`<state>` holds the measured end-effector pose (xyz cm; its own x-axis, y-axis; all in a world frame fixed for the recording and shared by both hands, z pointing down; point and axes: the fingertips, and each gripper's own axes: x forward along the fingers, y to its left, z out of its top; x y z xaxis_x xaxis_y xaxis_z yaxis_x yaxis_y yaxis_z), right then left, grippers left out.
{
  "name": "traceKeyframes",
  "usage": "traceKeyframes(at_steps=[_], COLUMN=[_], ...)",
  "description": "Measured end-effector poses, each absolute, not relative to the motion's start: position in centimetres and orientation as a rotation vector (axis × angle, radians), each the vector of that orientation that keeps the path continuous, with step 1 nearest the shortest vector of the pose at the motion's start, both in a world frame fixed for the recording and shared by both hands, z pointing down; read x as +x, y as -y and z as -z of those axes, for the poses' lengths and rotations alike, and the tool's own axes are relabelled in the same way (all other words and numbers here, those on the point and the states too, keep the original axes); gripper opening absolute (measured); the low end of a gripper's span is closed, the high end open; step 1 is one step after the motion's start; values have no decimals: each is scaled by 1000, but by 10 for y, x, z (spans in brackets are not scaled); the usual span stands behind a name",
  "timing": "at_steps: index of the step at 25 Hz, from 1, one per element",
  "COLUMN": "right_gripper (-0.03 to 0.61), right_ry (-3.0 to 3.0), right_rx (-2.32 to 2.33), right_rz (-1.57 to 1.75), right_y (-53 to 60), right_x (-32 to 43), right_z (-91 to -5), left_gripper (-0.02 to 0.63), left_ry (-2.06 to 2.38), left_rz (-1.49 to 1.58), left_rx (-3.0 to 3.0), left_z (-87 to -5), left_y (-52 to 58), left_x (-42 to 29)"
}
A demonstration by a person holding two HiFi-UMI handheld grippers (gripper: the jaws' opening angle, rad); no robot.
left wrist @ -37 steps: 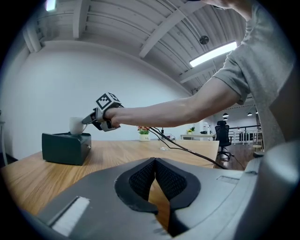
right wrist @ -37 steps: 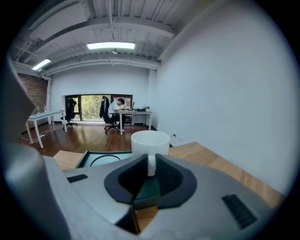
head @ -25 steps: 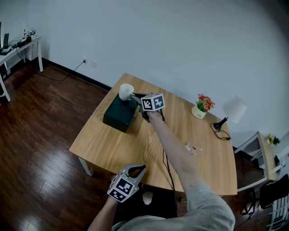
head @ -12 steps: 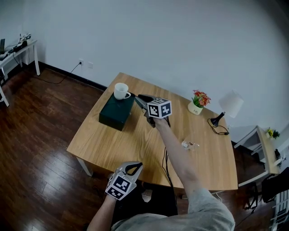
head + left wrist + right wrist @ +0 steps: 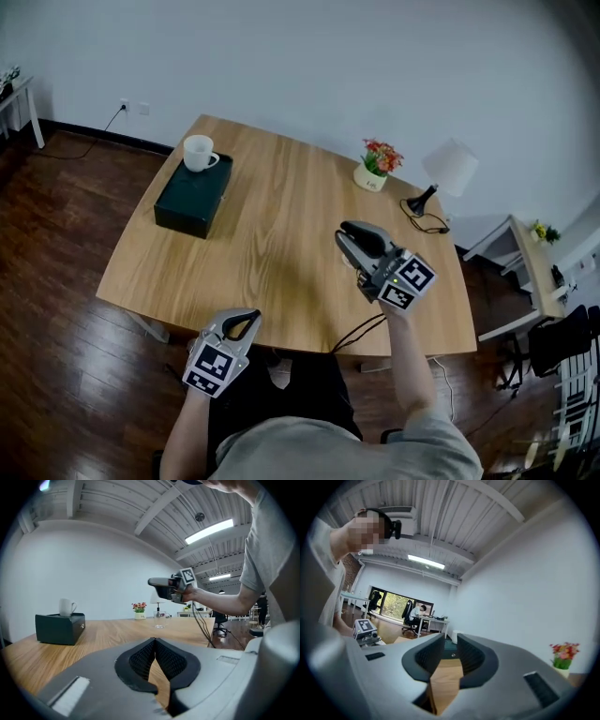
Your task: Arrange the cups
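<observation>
A white mug (image 5: 198, 152) stands on a dark green box (image 5: 192, 192) at the table's far left; the left gripper view shows the mug (image 5: 66, 607) too. A clear glass cup (image 5: 159, 620) stands on the table further right; in the head view the right gripper hides it. My right gripper (image 5: 347, 230) hangs in the air over the table's right front part, far from the mug. Its jaws are closing, with a gap and nothing between them (image 5: 450, 641). My left gripper (image 5: 251, 317) stays below the table's front edge, with its tips together and nothing in them.
The wooden table (image 5: 281, 216) carries a small pot of red flowers (image 5: 375, 164) and a white lamp (image 5: 448, 169) at the far right. A black cable (image 5: 361, 328) hangs over the front edge. Dark wood floor surrounds the table.
My right gripper has let go of the white mug on the box, opened, and swung back to the table's right front. The mug stays on the box. The left gripper has not moved.
</observation>
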<state>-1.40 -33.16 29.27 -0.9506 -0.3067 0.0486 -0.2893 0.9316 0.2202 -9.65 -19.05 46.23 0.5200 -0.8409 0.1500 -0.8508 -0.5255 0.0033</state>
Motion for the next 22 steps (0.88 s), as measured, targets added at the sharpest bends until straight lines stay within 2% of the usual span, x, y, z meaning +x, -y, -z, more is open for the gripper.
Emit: traceKeyframes(at_steps=[4, 9, 17, 22], right_gripper=[86, 81, 98, 100], right_ry=[2927, 2899, 2811, 2658], right_rx=[736, 1009, 1096, 1104], right_rz=[437, 221, 89, 242], right_y=[312, 319, 316, 335], right_x=[88, 176, 226, 288], right_z=[-303, -354, -420, -390], left_gripper=[11, 11, 11, 11], left_ry=[1475, 1470, 1436, 1451], left_rz=[-176, 20, -23, -97], left_rx=[2679, 2676, 2721, 2739], left_z=[-461, -445, -452, -456], left_y=[188, 188, 186, 187], left_x=[-93, -95, -84, -81])
